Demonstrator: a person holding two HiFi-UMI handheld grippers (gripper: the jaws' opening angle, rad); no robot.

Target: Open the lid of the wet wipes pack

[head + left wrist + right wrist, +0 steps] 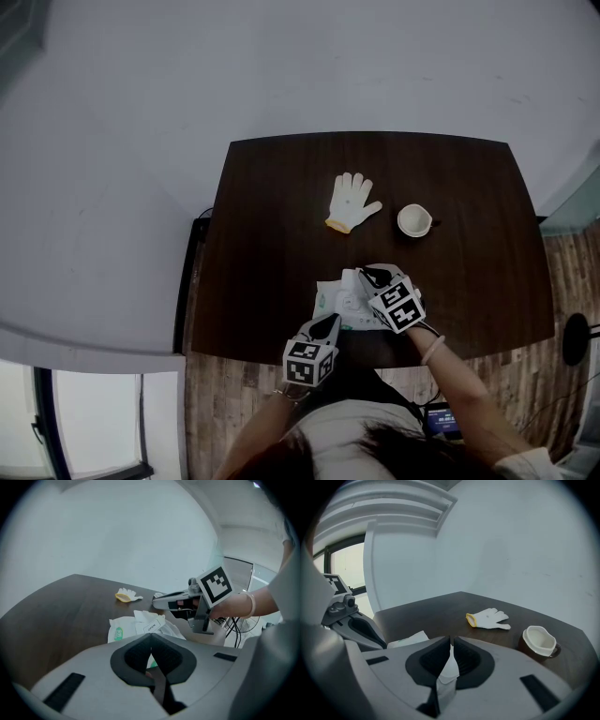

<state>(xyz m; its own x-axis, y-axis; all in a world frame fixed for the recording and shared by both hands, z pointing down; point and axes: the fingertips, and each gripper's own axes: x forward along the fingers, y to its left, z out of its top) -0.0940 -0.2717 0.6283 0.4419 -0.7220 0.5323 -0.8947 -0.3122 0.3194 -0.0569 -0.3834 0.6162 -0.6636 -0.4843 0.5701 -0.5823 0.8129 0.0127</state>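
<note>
Dark table (272, 206): wet wipes pack (328, 300) at 6 o'clock edge, nearest person.
Left gripper (328, 324) at pack's 6 o'clock side; jaws closed together, nipping pack's near edge, green-white sliver between pads.
Right gripper (366, 276) over pack from 4 o'clock; jaws narrow, pinched on white flap (451, 667) rising from pack top. Lid flap or wipe: cannot tell.
"OPEN" label (152, 626) lifted, tilted.
White glove (352, 202) at pack's 12 o'clock, cup (413, 220) at 1 o'clock, both well apart from pack.
</note>
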